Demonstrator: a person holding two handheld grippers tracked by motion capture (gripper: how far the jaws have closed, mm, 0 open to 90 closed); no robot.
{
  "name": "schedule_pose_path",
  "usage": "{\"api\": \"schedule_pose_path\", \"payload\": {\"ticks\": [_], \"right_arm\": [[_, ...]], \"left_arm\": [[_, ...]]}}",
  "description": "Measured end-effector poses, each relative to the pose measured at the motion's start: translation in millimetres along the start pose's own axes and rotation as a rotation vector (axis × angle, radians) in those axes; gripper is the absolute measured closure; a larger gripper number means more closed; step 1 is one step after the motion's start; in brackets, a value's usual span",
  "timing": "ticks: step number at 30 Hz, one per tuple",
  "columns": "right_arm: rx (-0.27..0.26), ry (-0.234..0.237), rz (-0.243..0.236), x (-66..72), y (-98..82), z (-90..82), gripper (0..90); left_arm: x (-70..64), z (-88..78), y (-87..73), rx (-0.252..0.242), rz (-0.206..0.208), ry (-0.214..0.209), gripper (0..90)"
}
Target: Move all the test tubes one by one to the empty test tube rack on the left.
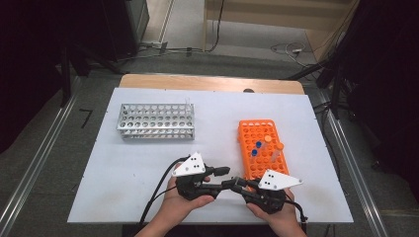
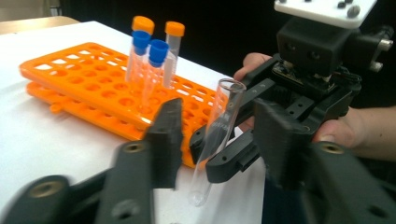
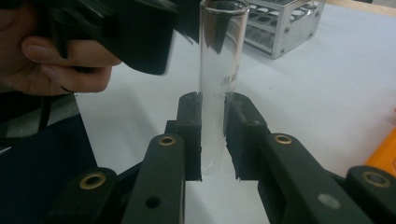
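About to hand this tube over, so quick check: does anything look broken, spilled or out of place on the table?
Nothing stands out. The glass tube looks whole and empty, clamped upright in the right gripper, with the left gripper around it. Capped tubes stand upright in the orange rack; the metal rack sits square.

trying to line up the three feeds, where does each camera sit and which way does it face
High view: above the person's side, looking forward and down on the white table; both forearms show.
Left gripper view: rides the left gripper, facing the orange rack and right gripper.
Right gripper view: rides the right gripper, facing the metal rack; the person's other hand shows.
Both gripper views share the glass test tube.
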State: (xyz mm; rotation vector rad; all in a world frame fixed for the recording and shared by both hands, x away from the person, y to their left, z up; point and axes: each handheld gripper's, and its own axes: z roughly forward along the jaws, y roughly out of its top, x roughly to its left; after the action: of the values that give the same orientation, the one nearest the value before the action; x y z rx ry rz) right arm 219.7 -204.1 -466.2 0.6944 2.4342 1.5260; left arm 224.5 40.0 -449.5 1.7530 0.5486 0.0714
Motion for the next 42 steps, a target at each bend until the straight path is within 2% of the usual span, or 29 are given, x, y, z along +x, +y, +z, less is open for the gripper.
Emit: {"api": "schedule_pose_path", "payload": {"ticks": [9,19,25,27,28,29,30,31,33,34,35,42], "right_arm": [[0.014,0.012,-0.028,6.3,0.7,4.3,74.0],[0.024,0.029,-0.014,5.2,-0.1,6.1,74.0],[0.026,0.043,0.001,2.4,-0.6,6.6,73.6],[0.027,0.059,-0.003,1.1,-1.2,6.4,64.5],[0.027,0.059,-0.003,1.1,-1.2,6.4,64.5],[0.034,0.073,-0.012,0.6,-2.0,5.8,56.6],[0.034,0.073,-0.012,0.6,-2.0,5.8,56.6],[0.032,0.078,-0.014,-0.1,-2.9,4.0,48.0],[0.032,0.075,-0.012,-0.7,-2.9,3.1,44.9],[0.018,0.082,-0.007,-3.3,-3.2,-0.3,37.8],[0.018,0.082,-0.007,-3.3,-3.2,-0.3,37.8],[-0.02,0.049,0.015,-15.3,-5.8,-18.4,18.1]], "left_arm": [[-3.2,7.2,-1.3,0.011,0.021,-0.003,68.9],[-4.9,9.3,-1.0,0.03,0.059,0.029,75.4],[-4.5,9.7,-0.1,0.033,0.067,0.046,76.7],[-4.0,9.0,0.6,0.026,0.064,0.05,76.7],[-3.2,8.1,1.1,0.023,0.062,0.055,76.7],[-1.9,6.7,1.8,0.019,0.057,0.057,76.7],[-0.4,5.4,2.3,0.011,0.05,0.056,76.7],[1.1,3.4,3.0,0.007,0.045,0.06,76.7],[3.3,0.9,3.7,0.002,0.041,0.062,76.7],[4.4,-0.4,4.0,0.001,0.04,0.068,76.7],[5.5,-1.9,4.4,-0.003,0.037,0.071,76.7],[14.5,-13.1,6.7,-0.017,0.024,0.103,76.7]]}}
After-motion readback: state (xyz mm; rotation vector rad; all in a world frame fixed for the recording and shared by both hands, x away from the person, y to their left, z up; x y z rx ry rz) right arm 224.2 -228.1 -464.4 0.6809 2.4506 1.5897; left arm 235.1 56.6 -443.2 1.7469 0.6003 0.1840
